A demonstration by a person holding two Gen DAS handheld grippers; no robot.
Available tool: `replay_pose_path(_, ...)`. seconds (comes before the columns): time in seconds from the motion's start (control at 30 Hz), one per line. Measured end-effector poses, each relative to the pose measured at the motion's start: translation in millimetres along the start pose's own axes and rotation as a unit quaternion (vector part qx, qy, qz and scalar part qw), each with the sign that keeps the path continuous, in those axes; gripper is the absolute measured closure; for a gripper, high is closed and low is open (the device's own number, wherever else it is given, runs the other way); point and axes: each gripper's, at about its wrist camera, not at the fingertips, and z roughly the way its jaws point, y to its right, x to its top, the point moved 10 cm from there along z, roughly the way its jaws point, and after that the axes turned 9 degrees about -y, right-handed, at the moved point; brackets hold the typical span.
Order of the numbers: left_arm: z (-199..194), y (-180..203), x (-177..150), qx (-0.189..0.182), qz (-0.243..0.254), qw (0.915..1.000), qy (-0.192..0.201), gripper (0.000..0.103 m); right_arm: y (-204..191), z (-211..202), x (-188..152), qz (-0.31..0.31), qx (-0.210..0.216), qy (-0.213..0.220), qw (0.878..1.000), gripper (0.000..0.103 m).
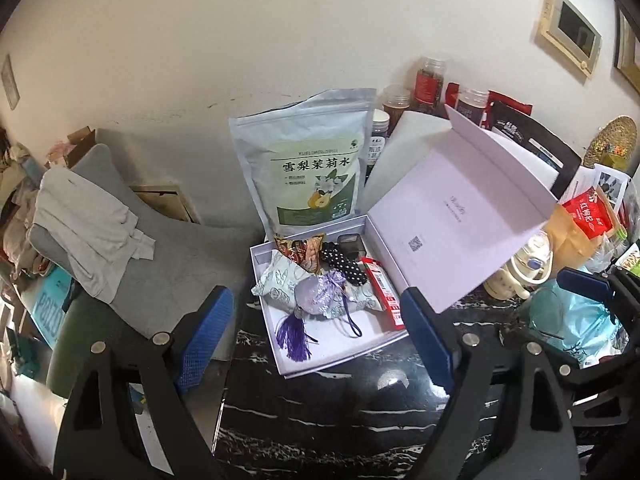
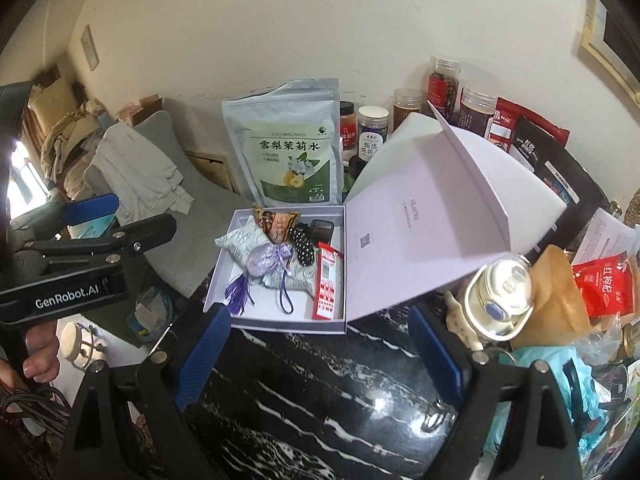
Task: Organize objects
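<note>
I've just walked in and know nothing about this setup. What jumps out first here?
Probably the open white cardboard box on the black marble-patterned table, its lid flipped up to the right, with a purple tasselled sachet and a red snack packet inside. Behind it stands a tall pale-blue pouch with a green pear label against the wall. Both blue-padded grippers, left and right, are open and empty.

Off-white wall [image 1: 240,40], scuffed and stained near its base. Black tabletop [image 2: 320,400] with white marble veining, glossy. Grey upholstered chair [image 1: 168,248] beside the table; pale cloth [image 1: 88,224] draped over its back. Framed picture [image 1: 570,32] hangs on the wall. Daylight enters from a window [image 2: 18,172].
</note>
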Motion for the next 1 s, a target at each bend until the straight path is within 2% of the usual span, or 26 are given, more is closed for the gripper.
replay_pose_path(0.6,-46,42,-84,0.017,-0.049,0.9986,-0.005,0.018,1,-26,-65,-0.034,0.025,0.004,0.999,0.012)
replay_pose_path(0.8,-49,44,-112,0.020,-0.057,0.9981,-0.014,0.018,-6,-28,-84,-0.047,0.029,0.000,0.998,0.012)
replay_pose_path(1.0,-52,38,-130,0.026,-0.070,0.9971,-0.018,0.018,-9,-34,-88,-0.051,0.027,0.009,0.998,0.012)
